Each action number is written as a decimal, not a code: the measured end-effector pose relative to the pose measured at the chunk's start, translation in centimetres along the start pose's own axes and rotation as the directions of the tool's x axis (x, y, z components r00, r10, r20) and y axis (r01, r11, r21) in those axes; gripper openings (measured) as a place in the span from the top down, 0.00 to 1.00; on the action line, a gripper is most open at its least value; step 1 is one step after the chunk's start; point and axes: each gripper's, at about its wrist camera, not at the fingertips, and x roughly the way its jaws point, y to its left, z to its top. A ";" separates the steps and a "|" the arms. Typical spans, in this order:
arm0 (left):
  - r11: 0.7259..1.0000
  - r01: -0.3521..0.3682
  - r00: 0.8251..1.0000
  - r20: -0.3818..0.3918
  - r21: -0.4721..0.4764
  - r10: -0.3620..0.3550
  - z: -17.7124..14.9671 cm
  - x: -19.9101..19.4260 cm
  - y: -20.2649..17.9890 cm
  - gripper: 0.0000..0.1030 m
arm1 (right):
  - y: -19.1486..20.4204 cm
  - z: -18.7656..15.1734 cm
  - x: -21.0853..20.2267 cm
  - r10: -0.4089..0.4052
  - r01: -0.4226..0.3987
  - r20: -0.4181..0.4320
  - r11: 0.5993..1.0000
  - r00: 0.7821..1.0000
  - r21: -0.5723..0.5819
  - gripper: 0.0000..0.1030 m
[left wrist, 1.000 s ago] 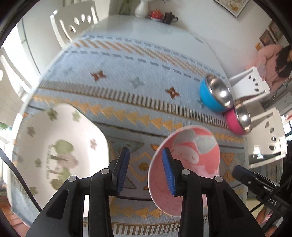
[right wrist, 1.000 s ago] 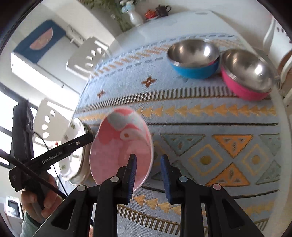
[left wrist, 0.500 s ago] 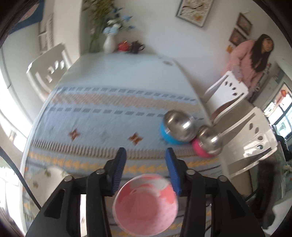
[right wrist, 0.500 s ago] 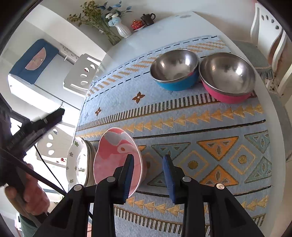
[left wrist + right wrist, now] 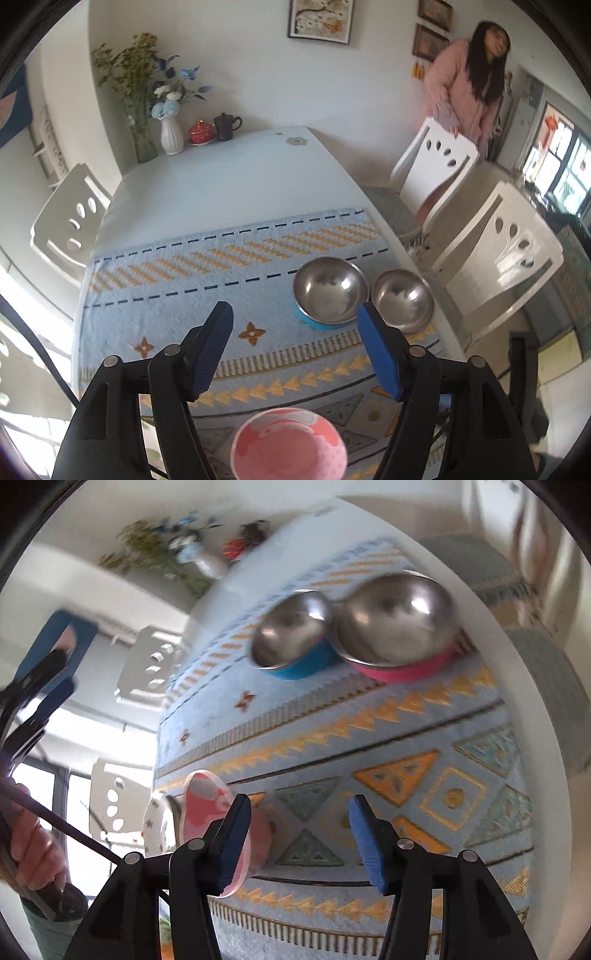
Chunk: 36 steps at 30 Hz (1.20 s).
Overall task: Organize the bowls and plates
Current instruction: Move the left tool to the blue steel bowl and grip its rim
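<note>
Pink, with a paler pattern inside, the plate [image 5: 289, 443] sits low in the left wrist view, under and between the arms of the left gripper [image 5: 295, 347], clear of its blue pads. From the right wrist it appears edge-on [image 5: 207, 805], just behind the left finger of the right gripper [image 5: 300, 836]; whether that pad touches it cannot be told, and the view is blurred. Beside it on the left stands a white plate with green motifs [image 5: 155, 821], partly hidden. Both rest on a blue patterned cloth [image 5: 177, 295] spread over a white table [image 5: 236, 177]. Farther back, a steel bowl with a blue outside [image 5: 330, 291] and a steel bowl with a pink outside [image 5: 399, 627] stand touching, both empty. Each gripper has just been opening: the left's jaws stand wide apart with nothing between them, and the right's are parted with only cloth showing in the gap. A hand [image 5: 31, 845] grips the left tool's handle.
</note>
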 end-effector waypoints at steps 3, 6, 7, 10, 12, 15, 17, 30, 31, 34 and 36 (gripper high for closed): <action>0.999 0.024 0.999 -0.044 0.027 -0.023 0.0 2.1 1.0 0.34 | -1.9 0.4 0.3 -0.006 0.006 0.000 0.996 1.000 0.086 0.48; 0.994 0.105 0.986 -0.126 -0.016 -0.106 0.7 5.7 2.5 0.35 | -2.4 1.4 0.6 -0.014 0.012 0.011 0.987 1.000 0.159 0.48; 0.990 0.137 0.979 -0.149 -0.041 -0.141 1.0 6.8 2.9 0.36 | -2.3 1.8 0.7 -0.023 0.021 0.013 0.985 1.000 0.172 0.48; 0.969 0.220 0.954 -0.184 -0.108 -0.237 2.2 10.4 3.9 0.37 | -0.8 3.6 1.0 -0.024 0.018 0.035 0.985 0.999 0.173 0.48; 0.954 0.270 0.934 -0.202 -0.132 -0.293 3.1 13.1 4.0 0.37 | 0.6 5.4 2.0 -0.036 0.030 0.035 0.987 0.999 0.161 0.48; 0.940 0.312 0.900 -0.275 -0.140 -0.339 3.9 17.5 3.6 0.37 | 2.5 7.5 3.7 -0.084 0.074 0.050 0.982 0.995 0.176 0.48; 0.932 0.334 0.868 -0.339 -0.143 -0.363 3.9 20.7 3.4 0.37 | 3.0 8.5 5.3 -0.101 0.087 0.053 0.972 0.994 0.217 0.48; 0.891 0.389 0.762 -0.460 -0.235 -0.455 1.3 28.5 2.5 0.68 | 2.6 11.1 11.1 -0.219 0.183 0.065 0.918 0.974 0.352 0.48; 0.891 0.387 0.762 -0.462 -0.236 -0.453 1.4 28.8 2.5 0.68 | 2.6 11.1 11.2 -0.220 0.183 0.065 0.918 0.973 0.353 0.48; 0.891 0.387 0.758 -0.467 -0.239 -0.455 1.3 29.3 2.3 0.68 | 2.3 11.4 11.7 -0.228 0.189 0.074 0.917 0.971 0.352 0.49; 0.891 0.384 0.758 -0.468 -0.242 -0.454 1.3 29.7 2.1 0.71 | 2.4 11.5 11.9 -0.238 0.195 0.088 0.920 0.967 0.339 0.56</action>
